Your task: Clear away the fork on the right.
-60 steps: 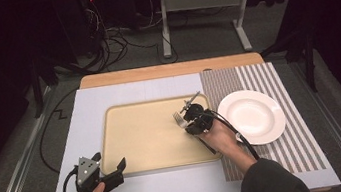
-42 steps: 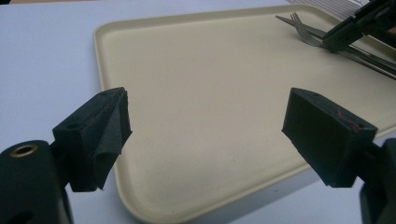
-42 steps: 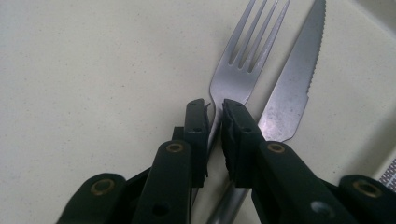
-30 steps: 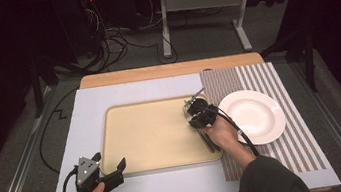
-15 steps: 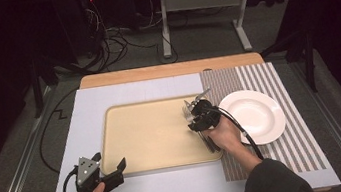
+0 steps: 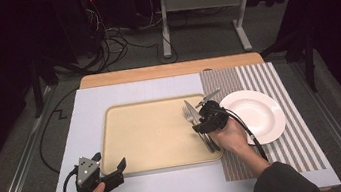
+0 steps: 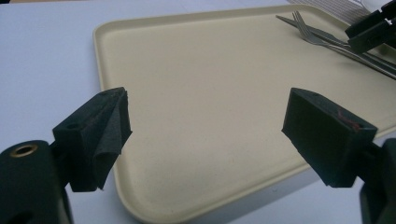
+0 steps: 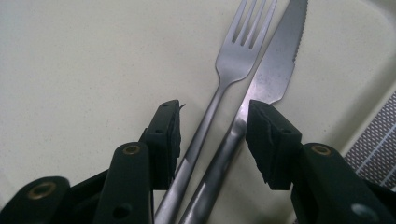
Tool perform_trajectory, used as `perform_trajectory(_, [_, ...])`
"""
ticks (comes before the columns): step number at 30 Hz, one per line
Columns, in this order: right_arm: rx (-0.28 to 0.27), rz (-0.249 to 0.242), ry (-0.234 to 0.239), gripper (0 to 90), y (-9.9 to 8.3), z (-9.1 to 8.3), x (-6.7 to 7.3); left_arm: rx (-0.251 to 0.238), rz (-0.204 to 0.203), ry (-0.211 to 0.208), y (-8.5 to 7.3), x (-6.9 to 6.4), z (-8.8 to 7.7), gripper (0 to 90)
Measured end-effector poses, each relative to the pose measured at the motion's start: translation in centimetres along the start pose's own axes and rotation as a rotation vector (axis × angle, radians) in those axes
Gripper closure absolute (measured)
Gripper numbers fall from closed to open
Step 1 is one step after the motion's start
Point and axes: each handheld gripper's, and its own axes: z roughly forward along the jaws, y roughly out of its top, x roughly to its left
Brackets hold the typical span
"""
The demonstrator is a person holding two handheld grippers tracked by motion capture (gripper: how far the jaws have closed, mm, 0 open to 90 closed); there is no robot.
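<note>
A steel fork [image 8: 232,63] and a knife [image 8: 275,60] lie side by side at the right edge of a beige tray [image 6: 153,133], tines and blade tip pointing away from me. My right gripper [image 8: 212,135] is open and low over them, its jaws straddling both handles. From above, that right gripper [image 6: 199,122] hovers over the cutlery [image 6: 209,144]. Off the tray's near left corner, my left gripper [image 6: 111,164] is wide open and holds nothing. Its own view looks between the jaws of the left gripper [image 7: 210,135] across the tray [image 7: 187,65] to the fork [image 7: 303,29].
A white plate [image 6: 257,114] rests on a striped placemat [image 6: 291,144] just right of the tray. A pale blue mat [image 6: 81,118] covers the table under both. Cables and a desk frame stand on the floor beyond the far edge.
My right gripper has drifted slightly to the right over the fork and knife. The left gripper has not moved.
</note>
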Motion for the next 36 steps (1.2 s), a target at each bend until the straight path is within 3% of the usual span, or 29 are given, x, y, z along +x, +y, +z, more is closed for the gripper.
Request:
perform_trajectory(22, [-0.034,0.036,0.024,54.1,-2.1,-1.3,-1.0,0.000,0.000,0.001,0.0,0.0,0.0,15.9])
perform_trajectory(36, [-0.060,0.032,0.041,53.9,-3.3,-2.4,-1.3,-0.001,0.000,0.002,0.0,0.0,0.0,15.9])
